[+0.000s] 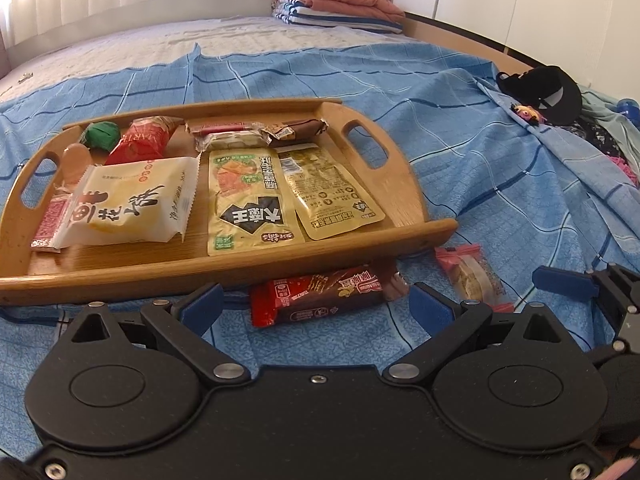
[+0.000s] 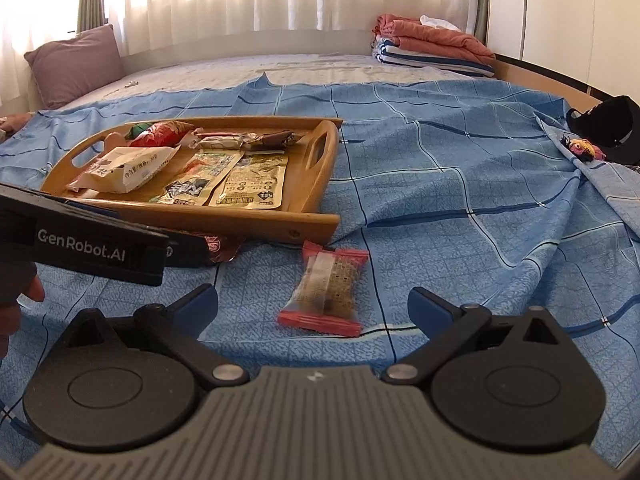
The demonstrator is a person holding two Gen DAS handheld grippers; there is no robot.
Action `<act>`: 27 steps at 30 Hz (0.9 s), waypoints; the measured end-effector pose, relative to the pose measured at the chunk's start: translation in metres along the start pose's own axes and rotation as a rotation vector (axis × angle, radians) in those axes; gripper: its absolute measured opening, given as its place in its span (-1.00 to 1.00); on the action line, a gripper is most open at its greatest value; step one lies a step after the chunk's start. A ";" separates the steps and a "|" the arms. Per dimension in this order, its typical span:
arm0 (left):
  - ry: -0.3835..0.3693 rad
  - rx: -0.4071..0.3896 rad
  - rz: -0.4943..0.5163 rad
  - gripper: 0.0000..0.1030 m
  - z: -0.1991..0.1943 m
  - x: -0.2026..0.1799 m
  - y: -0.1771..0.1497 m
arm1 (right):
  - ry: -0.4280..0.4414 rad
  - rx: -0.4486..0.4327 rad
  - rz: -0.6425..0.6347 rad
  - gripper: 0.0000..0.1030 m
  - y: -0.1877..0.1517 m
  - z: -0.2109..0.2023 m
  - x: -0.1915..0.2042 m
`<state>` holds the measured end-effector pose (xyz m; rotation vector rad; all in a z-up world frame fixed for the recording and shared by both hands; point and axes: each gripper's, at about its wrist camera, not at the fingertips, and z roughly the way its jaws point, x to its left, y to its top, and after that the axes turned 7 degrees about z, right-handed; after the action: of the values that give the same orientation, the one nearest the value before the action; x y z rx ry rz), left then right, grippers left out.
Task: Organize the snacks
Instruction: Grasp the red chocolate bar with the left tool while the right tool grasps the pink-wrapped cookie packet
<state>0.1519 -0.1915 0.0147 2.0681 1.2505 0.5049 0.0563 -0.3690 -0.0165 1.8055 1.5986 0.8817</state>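
Snacks fill the wooden tray [image 1: 416, 184] on the blue checked bedsheet [image 1: 460, 120]: a white bag [image 1: 132, 204] at nine o'clock, two yellow pouches [image 1: 248, 204] in the middle, small wrapped bars along the twelve o'clock edge. Two strays lie off the tray! A dark red bar [image 1: 320, 300] sits against its near rim, right between the wide-open, empty fingers of the left gripper [image 1: 316, 300]. At three o'clock from that bar, a pink-ended cake packet [image 2: 326, 292] lies flat, framed by the right gripper [image 2: 314, 304], which is also spread wide and holding nothing.
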 end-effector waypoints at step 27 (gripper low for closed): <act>0.090 0.068 -0.044 0.42 0.027 -0.015 0.005 | -0.005 0.015 0.008 1.00 -0.014 0.018 -0.004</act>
<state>0.1646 -0.2151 -0.0004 2.0893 1.3805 0.5470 0.0615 -0.3715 -0.0396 1.8238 1.5999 0.8698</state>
